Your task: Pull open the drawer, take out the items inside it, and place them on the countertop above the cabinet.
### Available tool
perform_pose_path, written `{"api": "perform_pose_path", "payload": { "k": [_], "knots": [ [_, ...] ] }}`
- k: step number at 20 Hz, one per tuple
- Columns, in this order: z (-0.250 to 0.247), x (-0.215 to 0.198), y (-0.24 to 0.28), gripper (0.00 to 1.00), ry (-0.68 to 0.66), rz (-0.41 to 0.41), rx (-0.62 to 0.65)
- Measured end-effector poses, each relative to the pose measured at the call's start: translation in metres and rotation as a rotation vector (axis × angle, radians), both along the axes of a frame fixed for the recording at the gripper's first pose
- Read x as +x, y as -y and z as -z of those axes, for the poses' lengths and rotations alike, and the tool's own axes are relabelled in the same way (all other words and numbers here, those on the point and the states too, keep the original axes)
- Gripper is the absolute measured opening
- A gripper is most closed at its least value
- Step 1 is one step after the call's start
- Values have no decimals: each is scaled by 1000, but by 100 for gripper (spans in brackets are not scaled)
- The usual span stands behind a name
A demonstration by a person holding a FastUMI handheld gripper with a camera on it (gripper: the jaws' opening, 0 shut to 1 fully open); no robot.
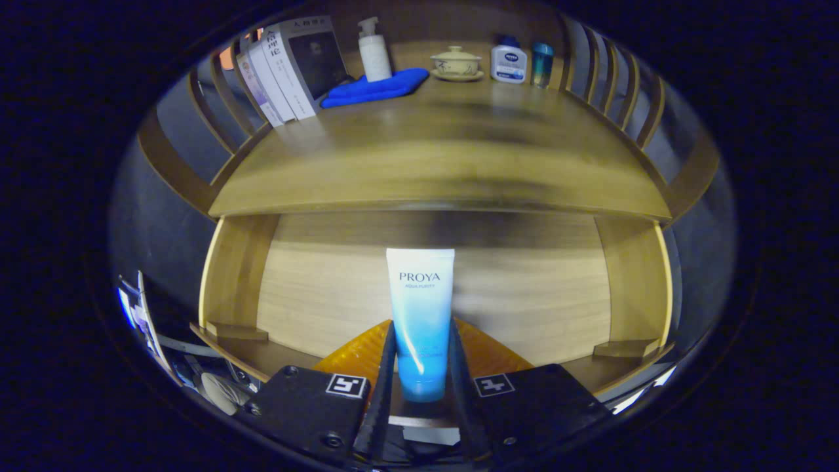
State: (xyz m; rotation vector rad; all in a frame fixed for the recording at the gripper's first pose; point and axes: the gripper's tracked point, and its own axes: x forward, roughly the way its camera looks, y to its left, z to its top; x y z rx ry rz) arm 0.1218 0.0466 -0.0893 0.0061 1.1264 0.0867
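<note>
Both fingers (387, 367) clamp blue tube (420, 314), held over open drawer (524, 295).

Blue-and-white tube (419, 314) stands upright, clamped between both fingers (387, 367), before the countertop (432, 170).

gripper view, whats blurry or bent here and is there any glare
In the gripper view the countertop is smeared with motion blur, while the blue tube pinched between the gripper fingers stays sharp, with a bright glare streak down its lower half; the fisheye bows the cabinet's straight edges and side slats into curves; the drawer interior is evenly lit.
</note>
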Motion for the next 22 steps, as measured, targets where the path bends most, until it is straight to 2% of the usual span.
{"api": "perform_pose_path", "payload": {
  "k": [9,16,22],
  "knots": [
    [-57,26,-16,46,75,2,18],
    [-77,96,-11,46,86,90,14],
    [-67,138,4,46,88,134,-16]
  ]
}}
